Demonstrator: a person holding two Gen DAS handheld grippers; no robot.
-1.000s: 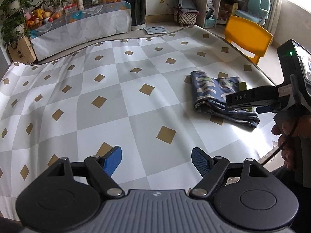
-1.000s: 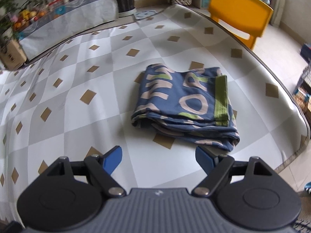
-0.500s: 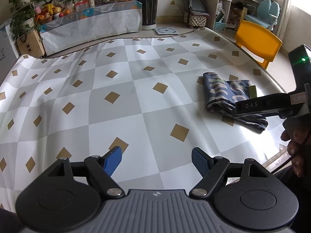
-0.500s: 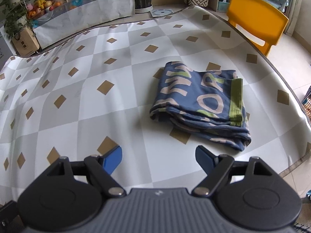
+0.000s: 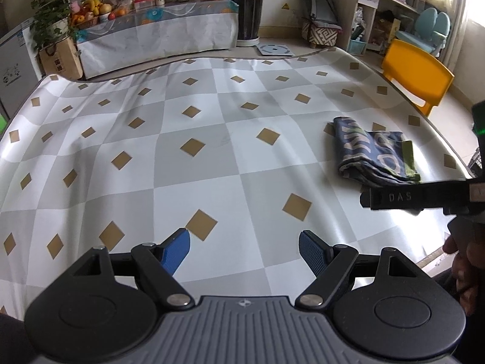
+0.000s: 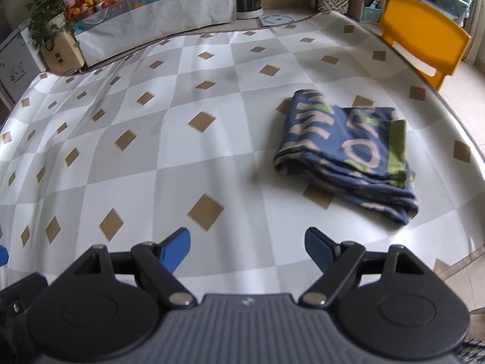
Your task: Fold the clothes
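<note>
A folded navy garment (image 6: 348, 151) with pink lettering and a green band lies on the checked tablecloth (image 6: 182, 151) near the table's right edge; the left wrist view has the same garment (image 5: 376, 154) at the right. My right gripper (image 6: 247, 250) is open, held back from the garment near the front edge, nothing between its blue pads. My left gripper (image 5: 244, 250) is open too, above bare cloth at the front middle. The right gripper's body (image 5: 424, 195), held by a hand (image 5: 463, 261), shows at the right of the left wrist view.
A yellow plastic chair (image 6: 424, 39) stands beyond the table's right edge. Behind the table are a covered sideboard (image 5: 157, 36) with fruit and jars, potted plants (image 5: 248, 9), shelves and a cardboard box (image 5: 60, 60). The cloth's front right edge (image 6: 466, 257) is close.
Both grippers have pulled back and risen from the table, so the folded garment now looks smaller and farther off to the right. Both stayed open; the garment has not moved.
</note>
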